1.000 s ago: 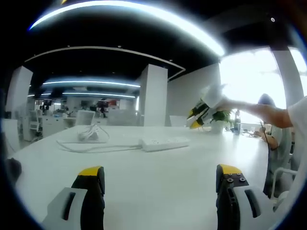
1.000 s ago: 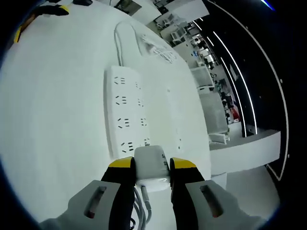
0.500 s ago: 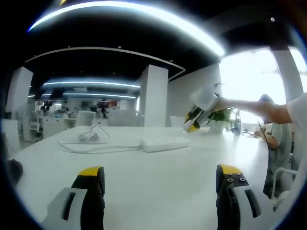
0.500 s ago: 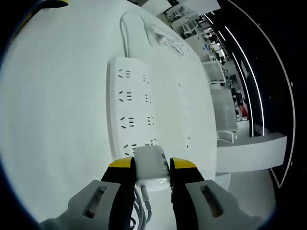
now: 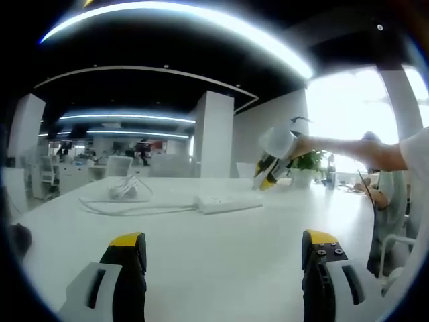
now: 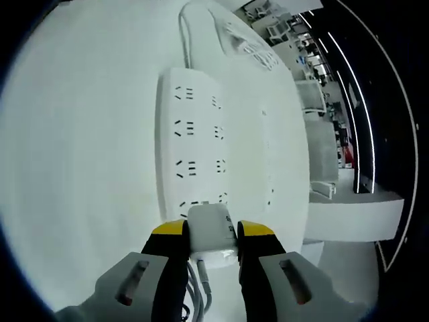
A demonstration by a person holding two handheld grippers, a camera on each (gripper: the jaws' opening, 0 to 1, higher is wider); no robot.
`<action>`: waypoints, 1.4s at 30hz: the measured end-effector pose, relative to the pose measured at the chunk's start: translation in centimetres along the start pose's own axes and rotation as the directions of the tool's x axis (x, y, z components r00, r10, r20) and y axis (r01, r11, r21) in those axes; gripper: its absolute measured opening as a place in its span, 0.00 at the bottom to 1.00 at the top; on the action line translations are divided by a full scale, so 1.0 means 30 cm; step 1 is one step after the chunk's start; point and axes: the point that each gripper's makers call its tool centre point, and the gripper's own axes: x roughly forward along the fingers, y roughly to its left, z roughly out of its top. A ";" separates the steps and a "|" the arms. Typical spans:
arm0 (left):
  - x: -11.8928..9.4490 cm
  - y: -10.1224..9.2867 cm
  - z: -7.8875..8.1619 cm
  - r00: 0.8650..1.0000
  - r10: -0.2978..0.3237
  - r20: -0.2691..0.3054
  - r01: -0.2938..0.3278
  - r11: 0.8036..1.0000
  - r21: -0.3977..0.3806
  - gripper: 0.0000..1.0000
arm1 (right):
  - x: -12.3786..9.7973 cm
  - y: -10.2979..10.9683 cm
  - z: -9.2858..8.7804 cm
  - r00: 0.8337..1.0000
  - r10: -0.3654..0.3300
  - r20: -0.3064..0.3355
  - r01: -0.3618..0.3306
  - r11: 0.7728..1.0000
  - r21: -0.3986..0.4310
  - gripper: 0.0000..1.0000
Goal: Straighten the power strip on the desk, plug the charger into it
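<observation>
Right gripper (image 6: 204, 235) is clamped on the white charger (image 6: 211, 229), jaws tight on both its sides, cable trailing down between them. Charger sits right over the near end of the power strip (image 6: 201, 144), contact with the sockets not discernible. Power strip lies flat on the white desk (image 6: 80, 154), its cord (image 6: 184, 27) running off its far end. Left gripper (image 5: 224, 245) is wide apart, holding nothing, low over the desk, well short of the power strip (image 5: 230, 200).
</observation>
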 end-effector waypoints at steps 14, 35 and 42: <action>-0.005 0.005 -0.006 1.000 0.004 -0.001 -0.004 1.000 -0.004 0.99 | 0.030 0.018 -0.016 0.998 0.001 -0.065 -0.004 0.999 -0.049 0.26; -0.007 0.007 -0.017 1.000 0.008 0.000 -0.008 1.000 -0.018 0.99 | 0.047 0.016 -0.015 0.992 0.027 -0.127 -0.037 0.997 -0.072 0.26; -0.003 0.000 -0.023 1.000 -0.002 -0.002 0.002 1.000 -0.022 0.99 | 0.051 0.017 -0.003 0.985 0.048 -0.163 -0.060 0.996 -0.071 0.26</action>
